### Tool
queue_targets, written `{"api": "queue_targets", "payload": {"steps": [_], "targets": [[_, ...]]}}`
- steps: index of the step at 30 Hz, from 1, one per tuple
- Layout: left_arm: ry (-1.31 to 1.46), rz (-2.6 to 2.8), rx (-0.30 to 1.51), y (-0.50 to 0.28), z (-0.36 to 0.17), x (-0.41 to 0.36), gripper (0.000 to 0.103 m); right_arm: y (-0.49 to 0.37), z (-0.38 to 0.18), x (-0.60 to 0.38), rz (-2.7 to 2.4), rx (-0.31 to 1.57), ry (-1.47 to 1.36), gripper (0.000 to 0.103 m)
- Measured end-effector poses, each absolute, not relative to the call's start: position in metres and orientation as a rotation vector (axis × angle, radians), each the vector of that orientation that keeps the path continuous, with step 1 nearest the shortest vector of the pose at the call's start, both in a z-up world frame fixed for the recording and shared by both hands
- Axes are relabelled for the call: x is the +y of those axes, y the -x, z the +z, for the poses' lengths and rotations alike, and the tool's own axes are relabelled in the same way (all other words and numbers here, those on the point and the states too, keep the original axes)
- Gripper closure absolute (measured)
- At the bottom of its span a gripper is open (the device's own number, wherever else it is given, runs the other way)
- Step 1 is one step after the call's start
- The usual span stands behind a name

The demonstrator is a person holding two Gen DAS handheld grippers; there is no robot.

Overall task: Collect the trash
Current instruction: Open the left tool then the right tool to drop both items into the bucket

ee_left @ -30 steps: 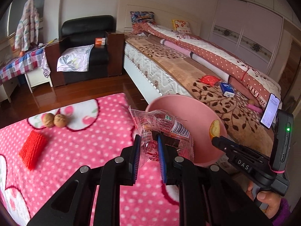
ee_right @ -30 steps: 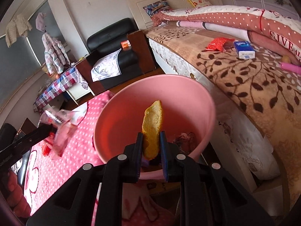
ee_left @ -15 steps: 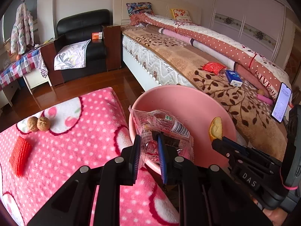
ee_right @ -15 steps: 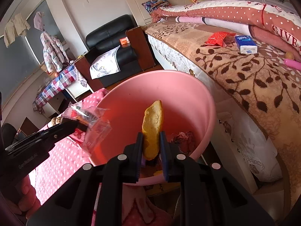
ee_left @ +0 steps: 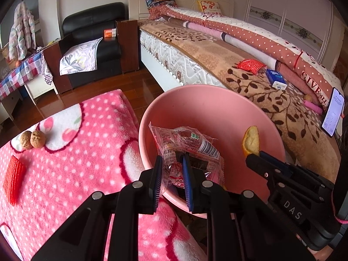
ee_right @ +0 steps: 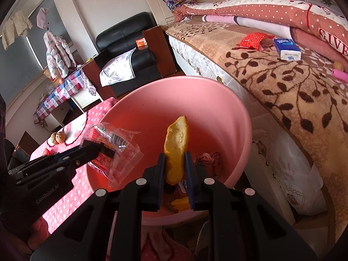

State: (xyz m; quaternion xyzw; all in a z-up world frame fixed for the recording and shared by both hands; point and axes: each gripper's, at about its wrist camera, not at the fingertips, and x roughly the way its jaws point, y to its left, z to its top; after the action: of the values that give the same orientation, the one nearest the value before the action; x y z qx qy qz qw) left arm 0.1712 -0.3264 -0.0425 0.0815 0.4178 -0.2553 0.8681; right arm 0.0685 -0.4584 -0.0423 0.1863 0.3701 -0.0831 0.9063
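bin [ee_left: 208, 113]: between bench [ee_left: 71, 167] at 9 o'clock and bed [ee_left: 250, 80] at 3 o'clock
walnuts [ee_left: 32, 139]: on bench
bin contents: scraps, perhaps peel [ee_right: 181, 202]

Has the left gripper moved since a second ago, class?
Yes. The left gripper and its wrapper have come in from beside the pink bucket's rim to over its opening.

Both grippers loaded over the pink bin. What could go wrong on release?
1. The plastic wrapper, pinched in the left gripper, hangs near the pink bin rim; light film may drift onto the pink blanket.
2. The orange peel in the right gripper may stick to the pads.
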Motion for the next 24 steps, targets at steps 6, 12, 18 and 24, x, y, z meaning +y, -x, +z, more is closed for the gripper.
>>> {"api": "queue_targets", "payload": {"steps": [6, 12, 18, 24], "targets": [[-0.166, -0.535, 0.877, -0.1722, -0.0434, -0.3278, 0.085, -0.0703, -0.0416, -0.4563, -0.165, 0.766, -0.375, 0.085], [-0.163, -0.535, 0.881, -0.1717, -0.0430, -0.3284, 0.082, -0.0677, -0.0401, -0.4558, -0.171, 0.762, -0.364, 0.085], [-0.162, -0.537, 0.869, -0.1671, -0.0392, -0.3283, 0.078, -0.0658, -0.0397, -0.4575, -0.175, 0.765, -0.375, 0.085], [-0.160, -0.545, 0.863, -0.1626, -0.0351, -0.3278, 0.073, -0.0632, -0.0383, -0.4573, -0.177, 0.763, -0.378, 0.085]]}}
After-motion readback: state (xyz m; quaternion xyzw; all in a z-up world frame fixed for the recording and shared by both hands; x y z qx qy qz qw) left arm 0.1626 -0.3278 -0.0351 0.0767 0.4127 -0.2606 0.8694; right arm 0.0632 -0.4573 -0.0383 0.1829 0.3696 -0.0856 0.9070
